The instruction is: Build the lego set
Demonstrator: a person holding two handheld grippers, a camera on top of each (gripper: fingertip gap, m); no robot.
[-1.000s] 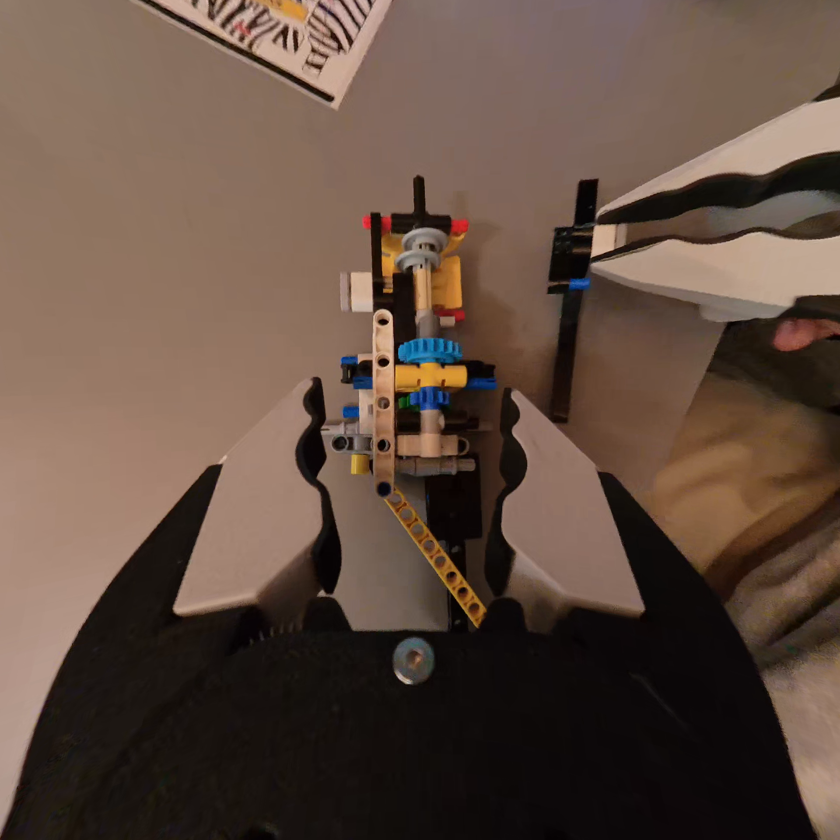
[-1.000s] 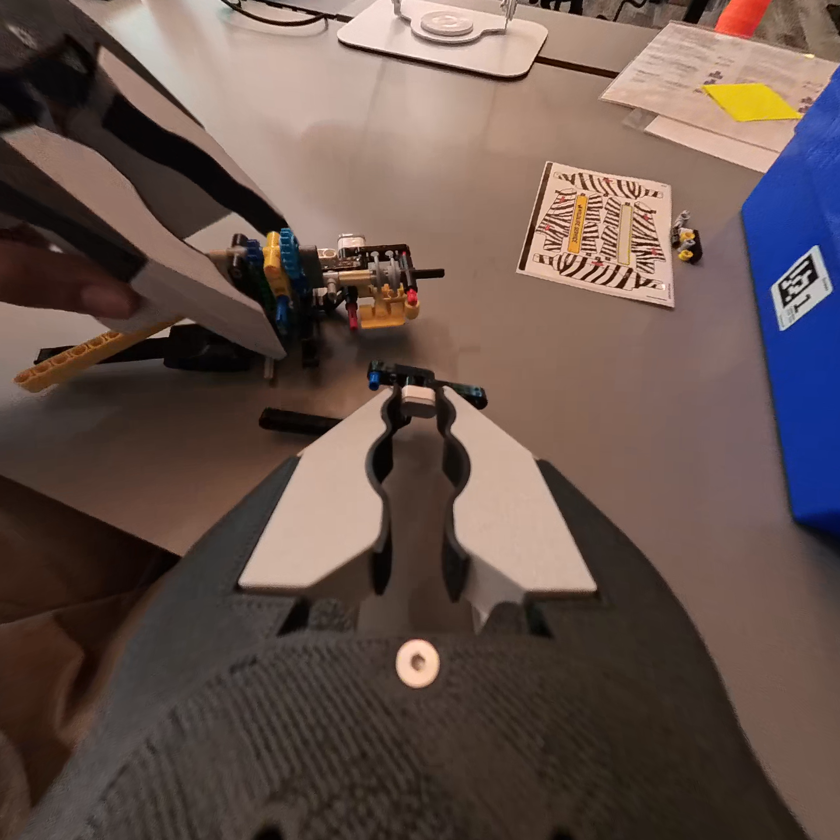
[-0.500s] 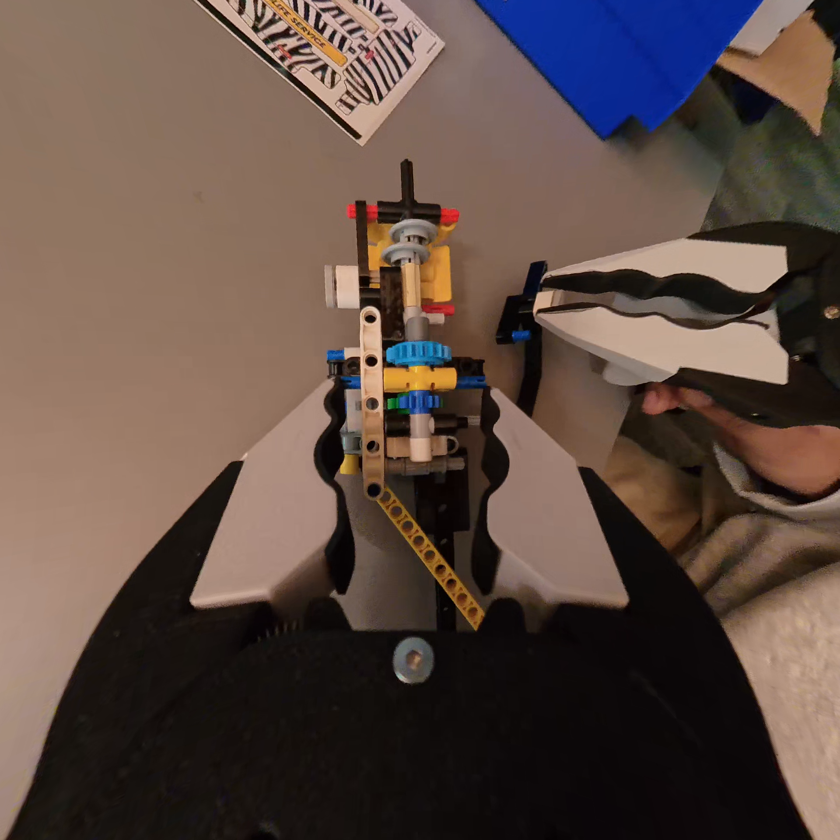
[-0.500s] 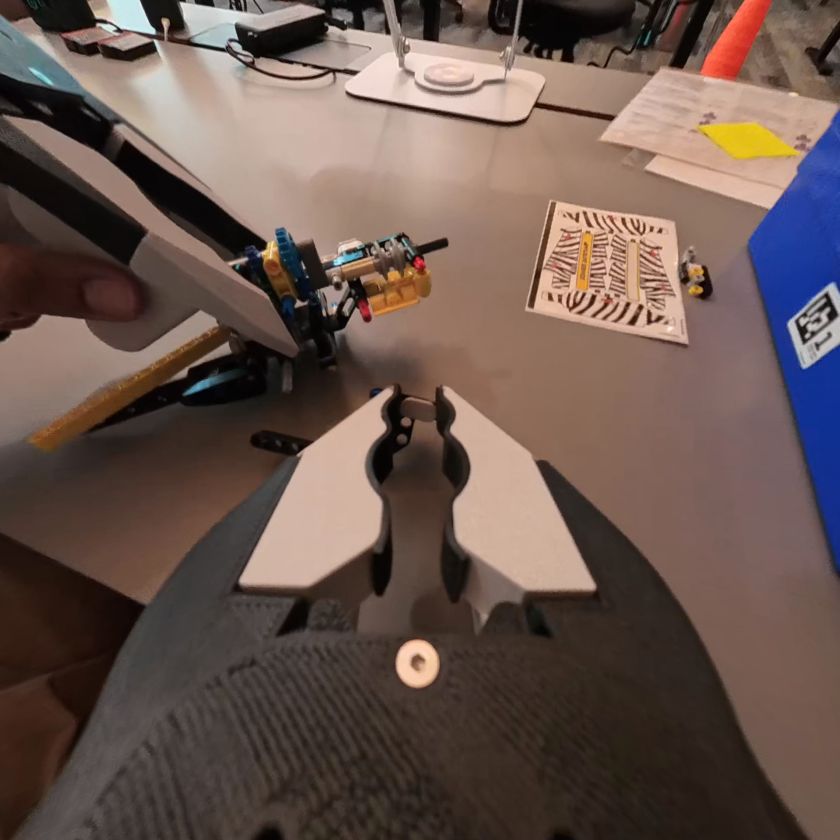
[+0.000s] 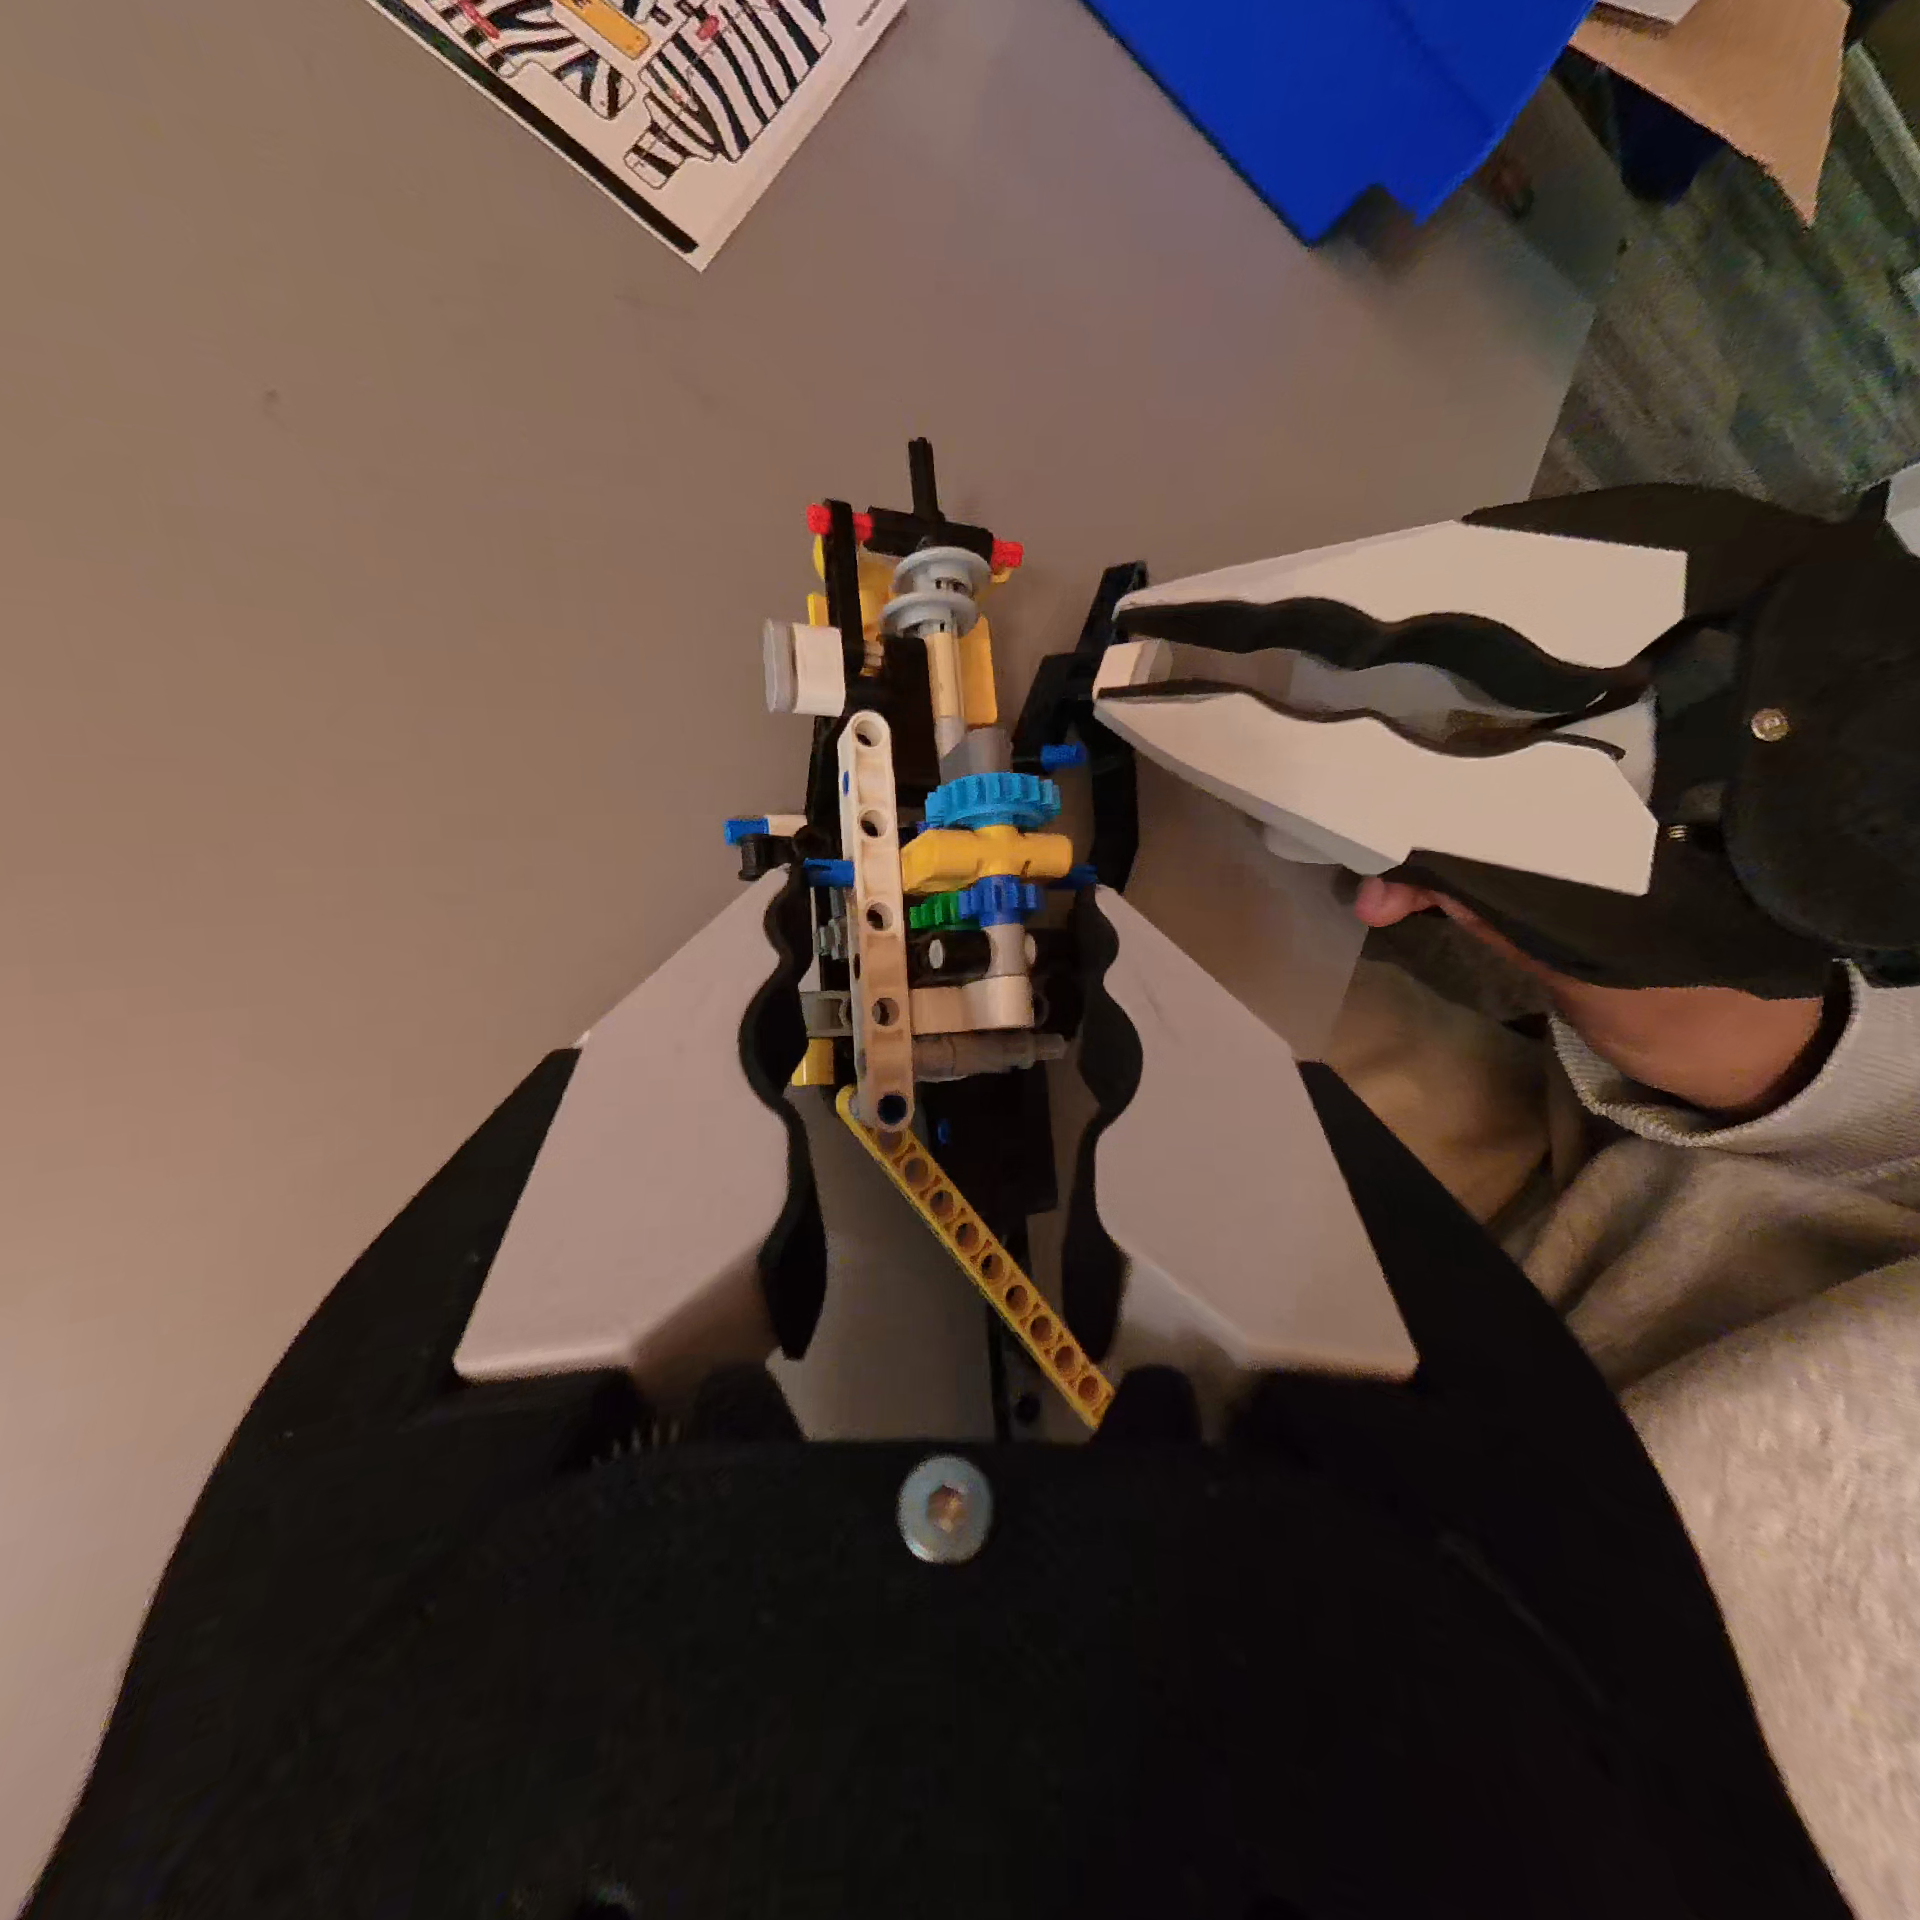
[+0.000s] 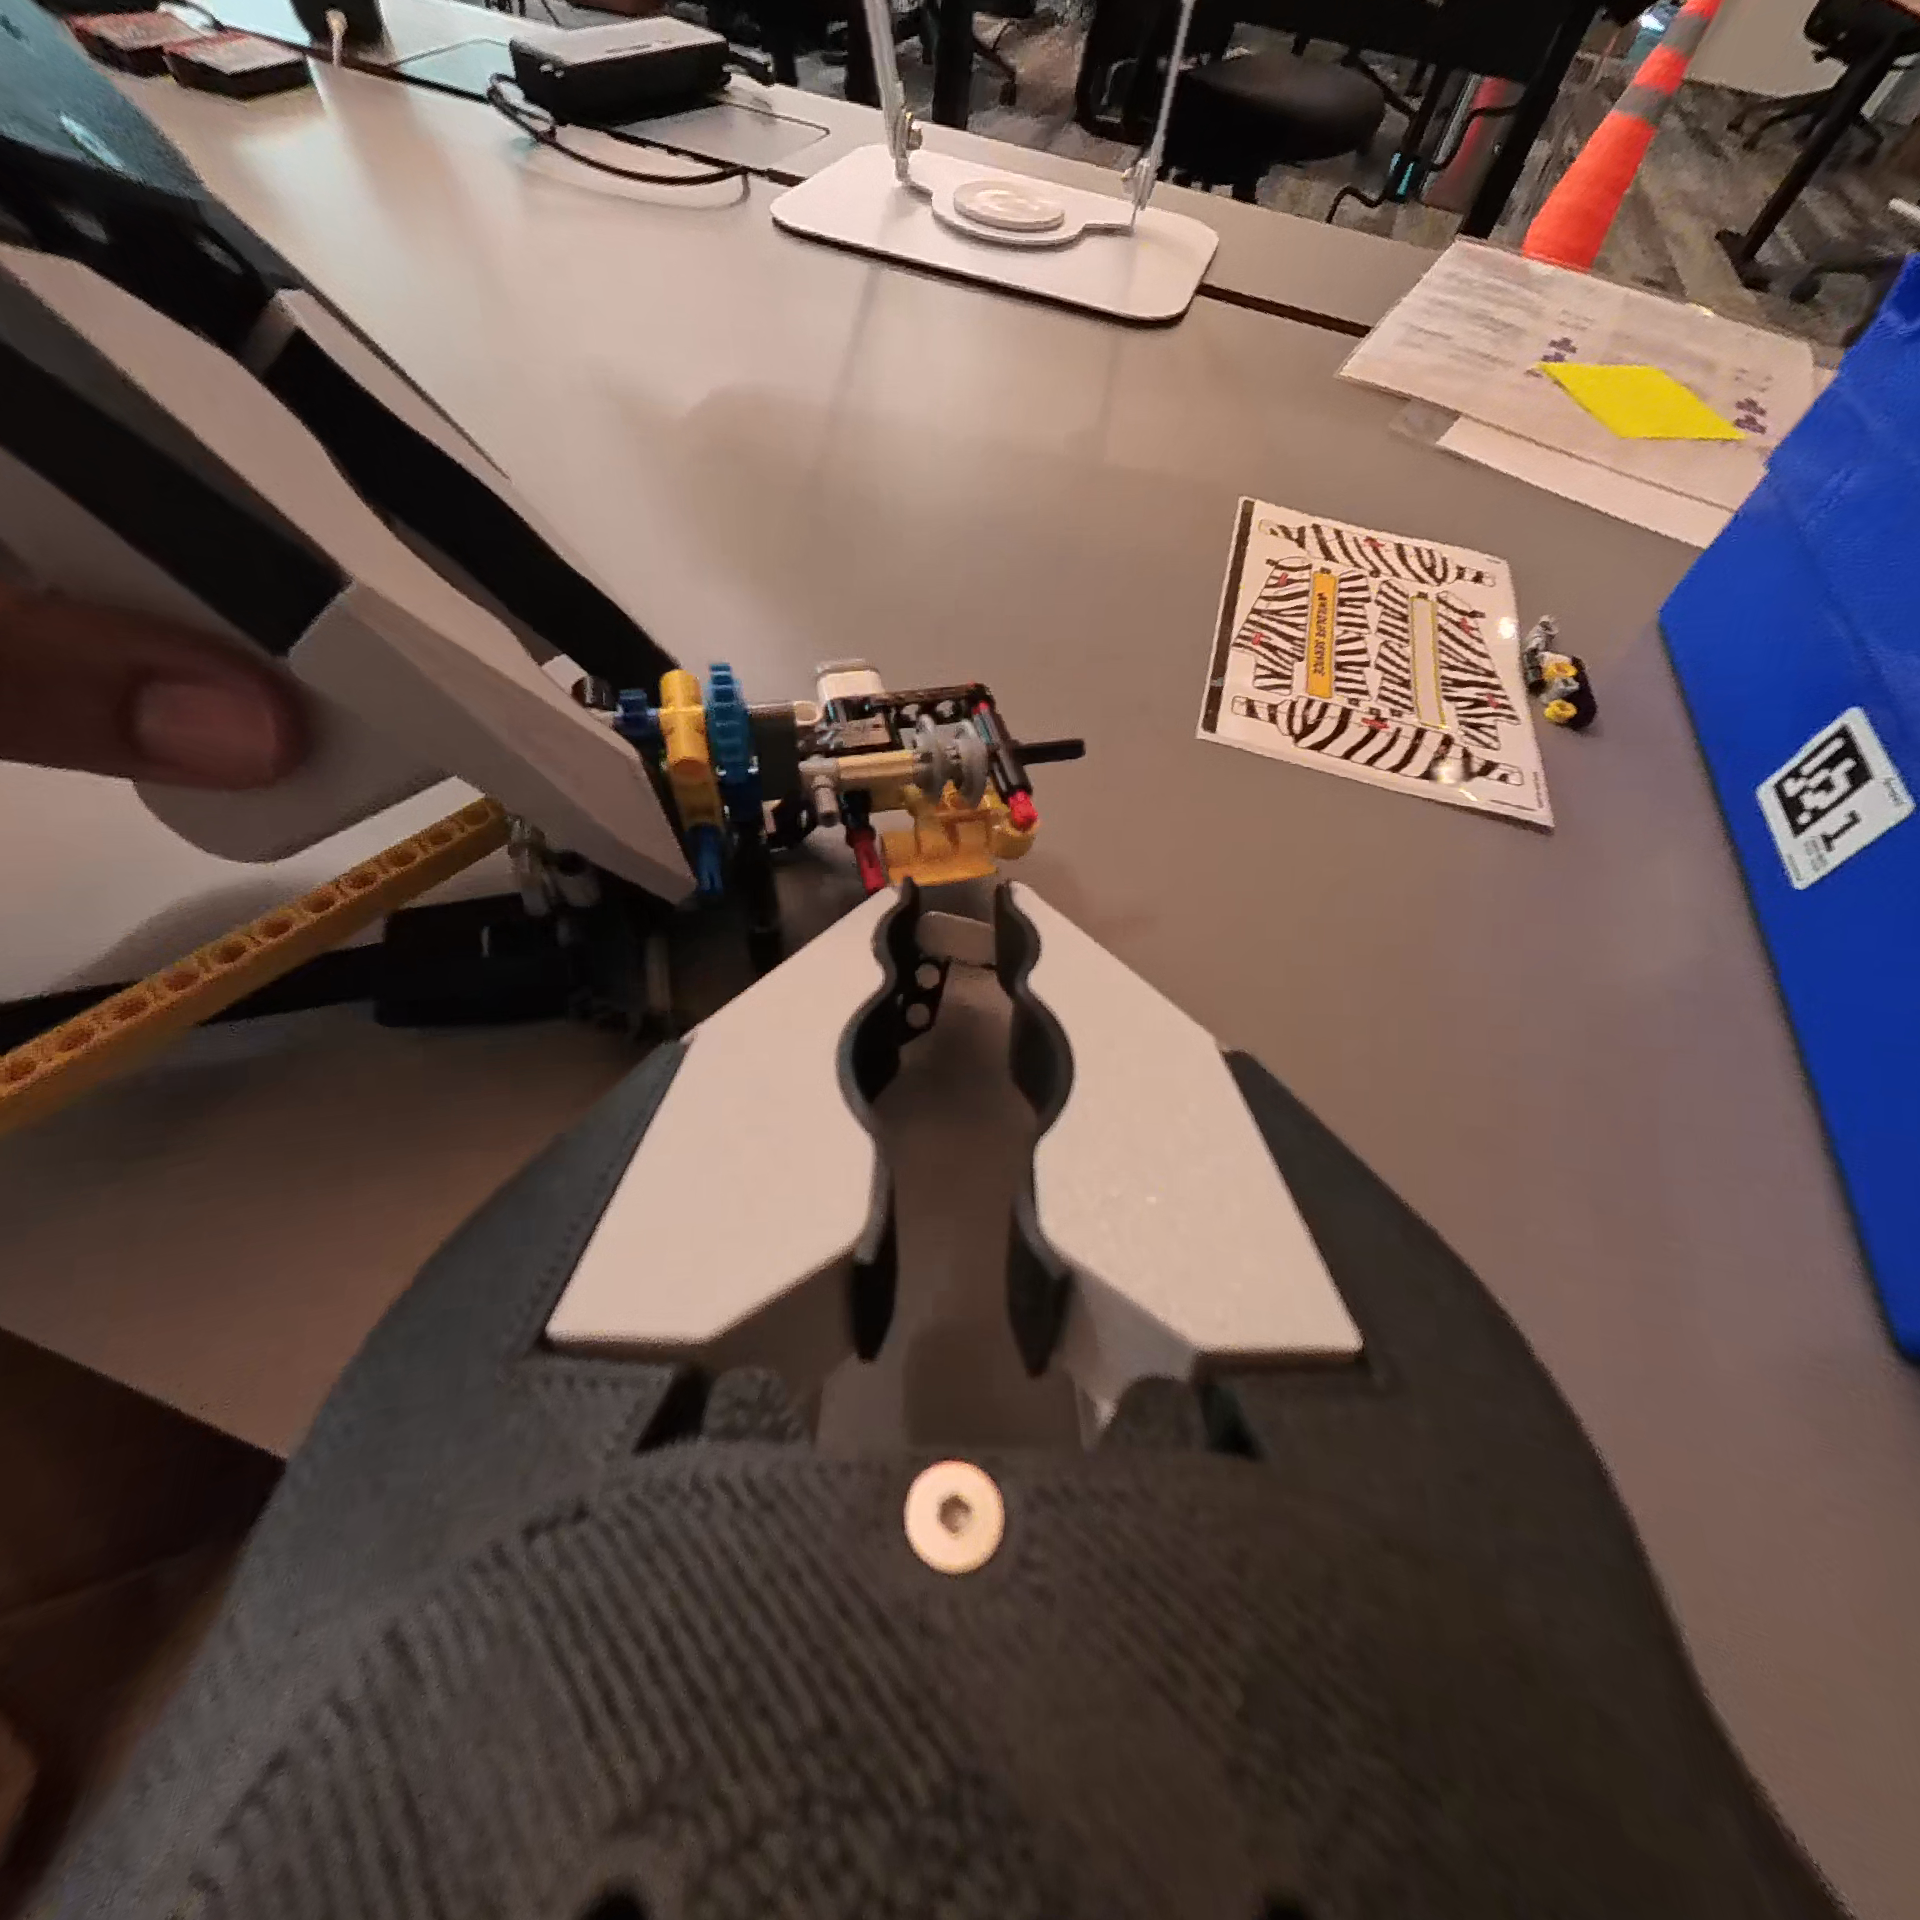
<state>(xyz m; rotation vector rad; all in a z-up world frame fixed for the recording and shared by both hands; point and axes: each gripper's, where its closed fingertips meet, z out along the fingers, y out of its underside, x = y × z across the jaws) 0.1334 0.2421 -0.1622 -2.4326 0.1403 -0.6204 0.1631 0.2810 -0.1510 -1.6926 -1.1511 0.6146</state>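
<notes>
My left gripper [image 5: 935,920] is shut on the multicoloured lego assembly [image 5: 935,790], with gears, a tan beam and a long yellow beam [image 5: 977,1257] trailing back between the fingers. It holds the assembly tilted just above the grey table [image 5: 312,520]. My right gripper [image 6: 953,914] is shut on a black beam [image 6: 920,997] with a white piece at the tips. It sits right against the assembly's [image 6: 904,769] yellow end. The right gripper also shows in the left wrist view [image 5: 1107,665], pressing the black beam [image 5: 1070,675] to the assembly's right side.
A zebra-striped sticker sheet [image 6: 1371,665] lies on the table beyond the assembly, with small loose lego pieces [image 6: 1558,686] beside it. A blue box [image 6: 1818,831] stands at the right. A white stand base [image 6: 997,223] and papers [image 6: 1600,384] lie at the back. My right fingertips sit around 6 centimeters from my left ones.
My left gripper has closed on the assembly and raised it off the table. My right gripper has lifted the black beam and moved it up against the assembly's side.
</notes>
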